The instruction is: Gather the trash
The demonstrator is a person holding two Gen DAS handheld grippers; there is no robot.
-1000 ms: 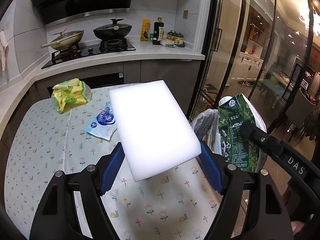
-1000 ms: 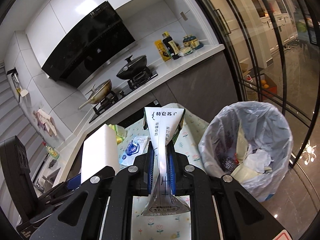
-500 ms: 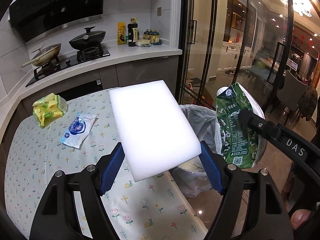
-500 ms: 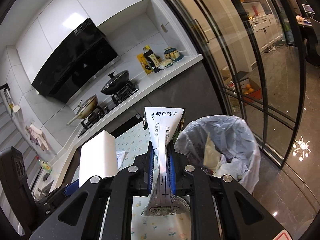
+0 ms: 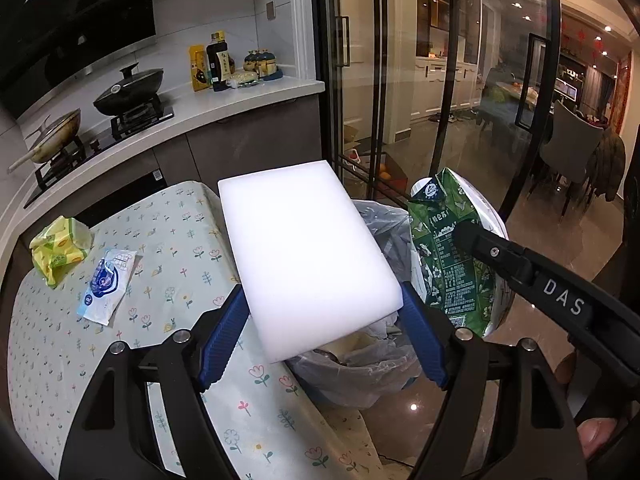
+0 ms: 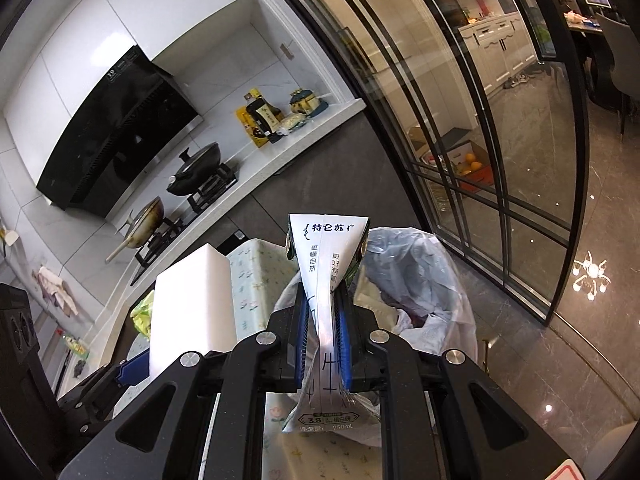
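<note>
Both claws are carrying trash: the left claw (image 5: 322, 332) is clamping a white foam block (image 5: 308, 252), the right claw (image 6: 322, 340) is pinching a flattened milk carton (image 6: 326, 276) above the lined trash bin (image 6: 440, 276). Neither piece is dropped yet. A yellow wrapper (image 5: 60, 248) and what looks like a wet-wipe packet (image 5: 106, 280) are lying on the table (image 5: 180, 248), still awaiting collection.

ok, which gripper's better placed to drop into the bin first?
Right, probably. Its gripper holds the carton over the bin; the left gripper's foam block sits partly over the table.
</note>
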